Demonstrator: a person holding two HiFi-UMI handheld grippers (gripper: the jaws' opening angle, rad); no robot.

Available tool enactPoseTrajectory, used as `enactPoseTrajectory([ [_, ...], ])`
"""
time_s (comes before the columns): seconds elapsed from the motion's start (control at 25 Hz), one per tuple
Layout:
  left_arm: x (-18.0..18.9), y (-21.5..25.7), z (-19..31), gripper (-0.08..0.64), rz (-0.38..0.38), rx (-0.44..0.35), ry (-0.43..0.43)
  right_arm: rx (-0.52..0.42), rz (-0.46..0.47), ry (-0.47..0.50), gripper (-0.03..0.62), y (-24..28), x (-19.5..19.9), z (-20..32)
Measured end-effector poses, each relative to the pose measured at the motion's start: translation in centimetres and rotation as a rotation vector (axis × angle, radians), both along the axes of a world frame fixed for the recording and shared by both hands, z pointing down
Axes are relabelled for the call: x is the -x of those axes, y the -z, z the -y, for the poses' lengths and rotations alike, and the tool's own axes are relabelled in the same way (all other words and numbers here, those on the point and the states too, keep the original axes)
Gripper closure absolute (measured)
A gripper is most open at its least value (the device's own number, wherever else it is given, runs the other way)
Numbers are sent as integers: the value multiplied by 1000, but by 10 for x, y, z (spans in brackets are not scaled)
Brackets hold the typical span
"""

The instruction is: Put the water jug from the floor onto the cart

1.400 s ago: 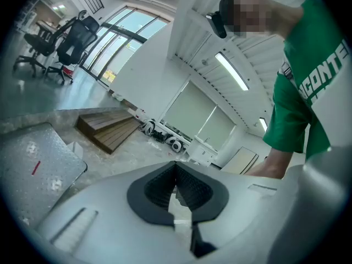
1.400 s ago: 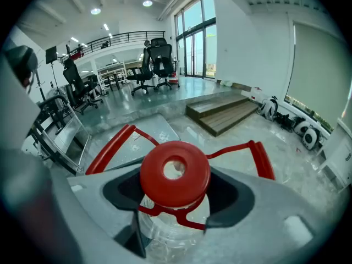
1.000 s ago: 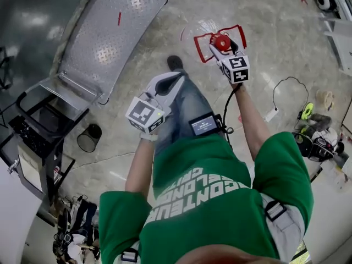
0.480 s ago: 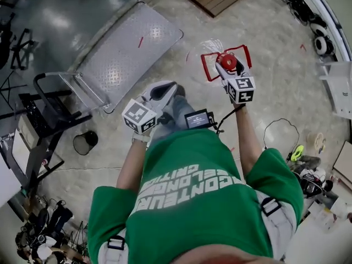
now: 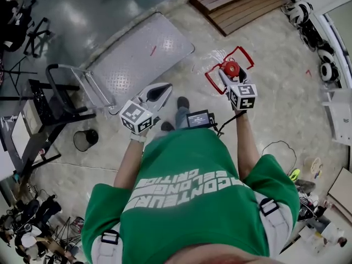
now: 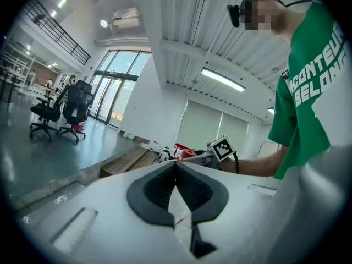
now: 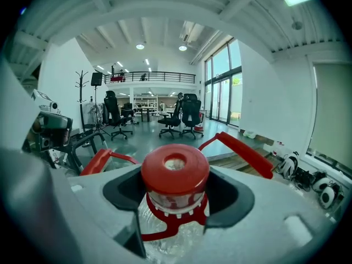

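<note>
My right gripper (image 5: pixel 231 73) is shut on the neck of the clear water jug (image 7: pixel 175 175), which has a red cap (image 5: pixel 231 69) and a red carry handle (image 5: pixel 242 53). The jug hangs off the floor to the right of the cart. The cart's grey checker-plate deck (image 5: pixel 142 55) lies up and left, its dark push handle (image 5: pixel 60 87) at the left end. My left gripper (image 5: pixel 155 94) is shut with nothing in it, held near the cart's near corner. In the left gripper view the jaws meet, and the right gripper (image 6: pixel 209 153) shows beyond them.
A small black bin (image 5: pixel 86 139) stands left of the person. Dark stands and a rack (image 5: pixel 33 136) crowd the left edge. A wooden pallet (image 5: pixel 236 3) lies at the top. Cables and gear (image 5: pixel 308 169) litter the right side. Office chairs (image 7: pixel 181 115) stand farther off.
The person has walked toward the cart carrying the jug. The cart now lies closer to both grippers, and the view has turned a little. Both grippers keep their state.
</note>
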State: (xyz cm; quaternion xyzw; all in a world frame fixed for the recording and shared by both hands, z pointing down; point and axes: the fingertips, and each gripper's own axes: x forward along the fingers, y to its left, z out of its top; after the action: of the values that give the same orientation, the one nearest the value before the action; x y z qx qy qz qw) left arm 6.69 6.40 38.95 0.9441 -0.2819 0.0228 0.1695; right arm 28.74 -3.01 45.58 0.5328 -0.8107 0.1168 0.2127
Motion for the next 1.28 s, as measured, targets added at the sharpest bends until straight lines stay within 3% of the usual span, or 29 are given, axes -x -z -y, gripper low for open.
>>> enactPoseTrajectory([
  [0.4, 7, 5, 26, 548, -4, -6, 73, 37, -3, 105, 290, -9, 28, 33],
  [0.88, 31, 1, 80, 549, -8, 10, 241, 31, 4, 281, 290, -6, 80, 113],
  [1.28, 51, -5, 86, 549, -15, 26, 398, 29, 1, 466, 290, -6, 130, 150],
])
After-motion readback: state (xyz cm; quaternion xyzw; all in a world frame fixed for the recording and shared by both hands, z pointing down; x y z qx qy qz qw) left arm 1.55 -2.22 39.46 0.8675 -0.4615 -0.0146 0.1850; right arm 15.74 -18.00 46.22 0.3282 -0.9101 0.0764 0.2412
